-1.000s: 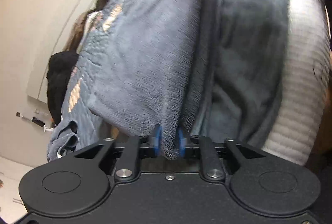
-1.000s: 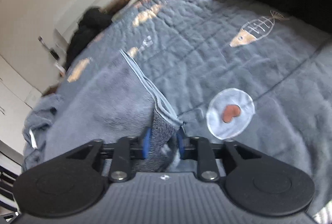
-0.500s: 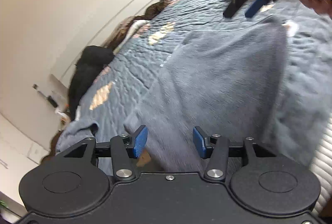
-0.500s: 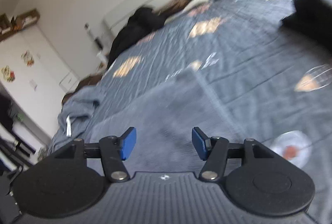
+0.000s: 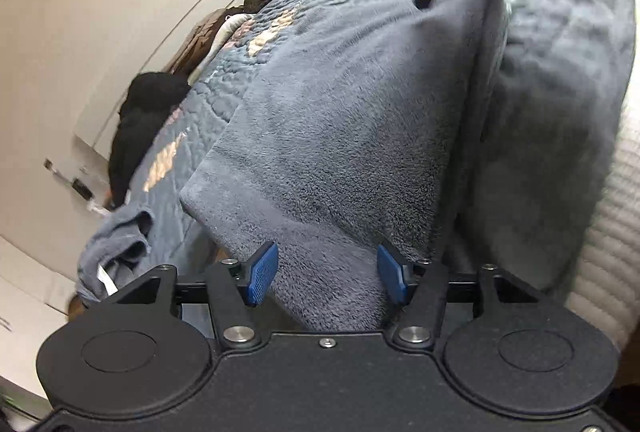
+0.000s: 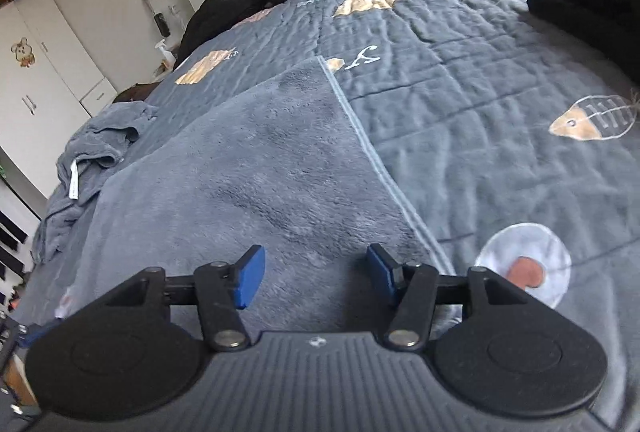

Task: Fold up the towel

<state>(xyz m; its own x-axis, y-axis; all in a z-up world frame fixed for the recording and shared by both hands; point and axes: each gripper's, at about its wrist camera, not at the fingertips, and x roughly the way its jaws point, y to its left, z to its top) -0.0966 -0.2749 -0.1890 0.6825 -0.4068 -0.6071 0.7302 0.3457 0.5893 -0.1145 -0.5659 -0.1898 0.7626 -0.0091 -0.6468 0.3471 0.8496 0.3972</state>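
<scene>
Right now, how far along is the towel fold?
Done: one fold looks laid, the grey towel lying doubled and flat on the quilt, its pale hem running straight. In hand: nothing; the left gripper and right gripper have just been opening, and towel lies between the open pads, ungripped. Left: probably another fold, and the crumpled towel at the bed's edge is untouched.

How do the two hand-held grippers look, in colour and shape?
Both look alike. The left hand-held gripper has a black body with two round discs, silver screws and two black fingers with blue pads. The right hand-held gripper is the same, but with a ribbed dark grey top plate.
</scene>
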